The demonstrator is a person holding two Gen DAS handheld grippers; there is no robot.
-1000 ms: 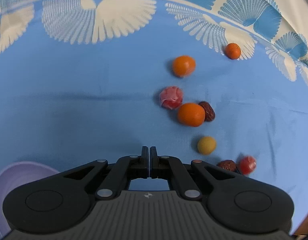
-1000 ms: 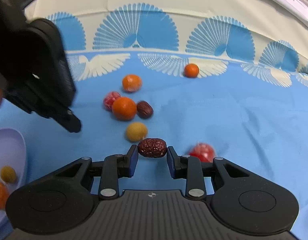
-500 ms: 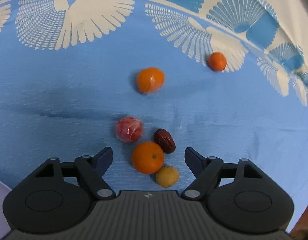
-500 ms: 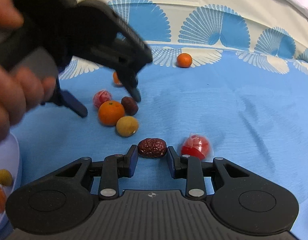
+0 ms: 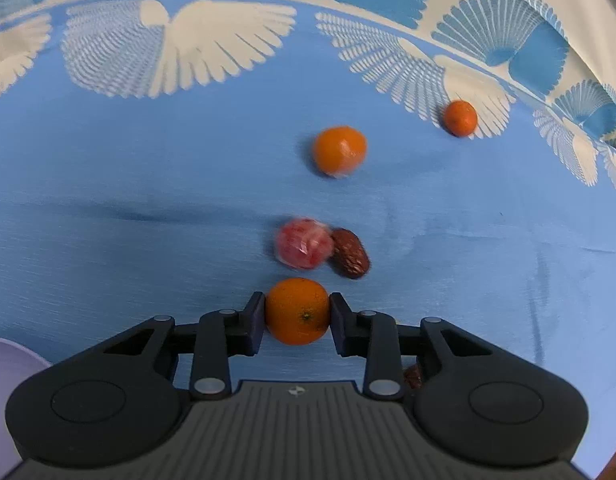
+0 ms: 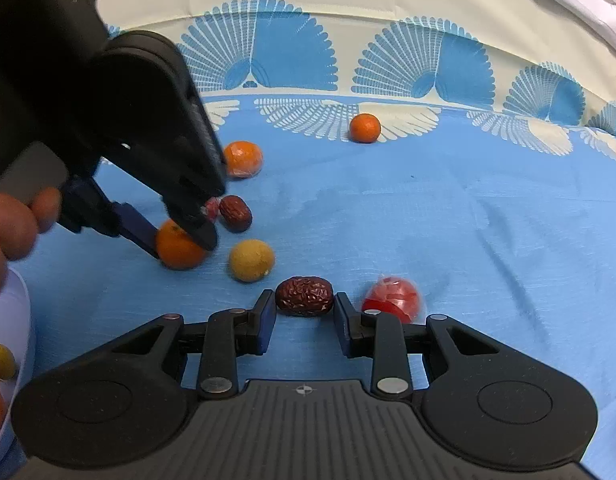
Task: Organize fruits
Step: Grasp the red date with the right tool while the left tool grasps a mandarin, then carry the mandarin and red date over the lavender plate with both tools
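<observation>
The left gripper (image 5: 297,314) has its jaws closed onto an orange (image 5: 297,311), both pads touching its sides as it sits on the blue cloth (image 5: 148,200) covering the desk. The right gripper (image 6: 304,314) brackets a wrinkled red date (image 6: 304,296); its jaws look pressed to the date's ends, though a sliver of gap may remain. Just right of it lies a red wrapped fruit (image 6: 392,298). A yellow fruit (image 6: 251,260) sits beyond. Farther off are a second date (image 5: 350,253) touching a pink wrapped fruit (image 5: 304,249), then a larger orange (image 5: 339,151) and a small orange (image 5: 460,118). A lilac bowl (image 6: 16,304) stands at the left.
</observation>
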